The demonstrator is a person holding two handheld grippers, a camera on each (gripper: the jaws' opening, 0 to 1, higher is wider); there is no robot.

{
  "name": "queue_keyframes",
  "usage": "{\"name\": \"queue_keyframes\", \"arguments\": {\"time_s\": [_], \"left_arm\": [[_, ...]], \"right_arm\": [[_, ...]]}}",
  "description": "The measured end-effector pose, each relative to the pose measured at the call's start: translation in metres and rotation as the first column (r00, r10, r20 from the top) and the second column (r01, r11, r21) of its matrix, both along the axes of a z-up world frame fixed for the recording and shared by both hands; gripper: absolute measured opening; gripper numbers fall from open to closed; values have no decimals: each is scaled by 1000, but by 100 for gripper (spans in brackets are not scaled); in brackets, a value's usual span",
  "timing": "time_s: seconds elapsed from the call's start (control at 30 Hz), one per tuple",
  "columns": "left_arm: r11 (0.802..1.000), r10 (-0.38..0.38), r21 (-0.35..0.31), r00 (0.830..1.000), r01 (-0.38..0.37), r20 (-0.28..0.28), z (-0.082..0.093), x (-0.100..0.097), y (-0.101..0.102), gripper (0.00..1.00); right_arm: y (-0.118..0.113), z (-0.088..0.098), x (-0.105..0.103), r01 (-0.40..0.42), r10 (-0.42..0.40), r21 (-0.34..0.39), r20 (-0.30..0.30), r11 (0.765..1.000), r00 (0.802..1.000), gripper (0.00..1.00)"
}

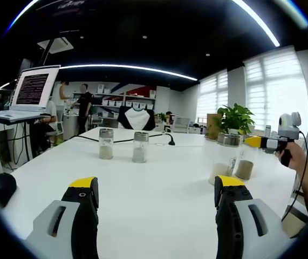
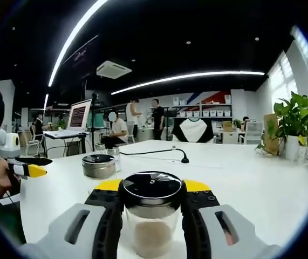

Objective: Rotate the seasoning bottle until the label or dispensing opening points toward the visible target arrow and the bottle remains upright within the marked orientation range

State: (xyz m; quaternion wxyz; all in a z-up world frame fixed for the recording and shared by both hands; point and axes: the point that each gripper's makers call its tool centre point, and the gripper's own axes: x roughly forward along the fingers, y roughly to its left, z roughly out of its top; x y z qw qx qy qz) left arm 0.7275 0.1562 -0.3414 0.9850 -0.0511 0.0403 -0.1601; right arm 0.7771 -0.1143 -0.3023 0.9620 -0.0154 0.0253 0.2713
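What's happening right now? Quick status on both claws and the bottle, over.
Left claw open over bare table. Right claw shut on seasoning bottle, upright. Second bottle close behind it; no target arrow visible.

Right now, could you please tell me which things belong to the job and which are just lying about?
Job: seasoning bottle, between the right tool jaws.

Lying about: two jars, potted plant, laptop, black cable; left tool open, idle.

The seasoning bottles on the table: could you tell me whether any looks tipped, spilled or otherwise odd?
Nothing stands out. The two far bottles stand upright and capped, and the bottle between the right gripper's jaws is upright too. The white table shows no spilled seasoning.
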Motion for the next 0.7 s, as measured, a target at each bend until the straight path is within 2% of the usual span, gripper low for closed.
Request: {"name": "queue_keyframes", "arguments": {"time_s": [0.7], "left_arm": [[1000, -5, -8, 1000, 5, 2, 1, 0, 0, 94]], "right_arm": [[-2, 1, 4, 25, -25, -2, 3, 1000, 1000, 40]]}}
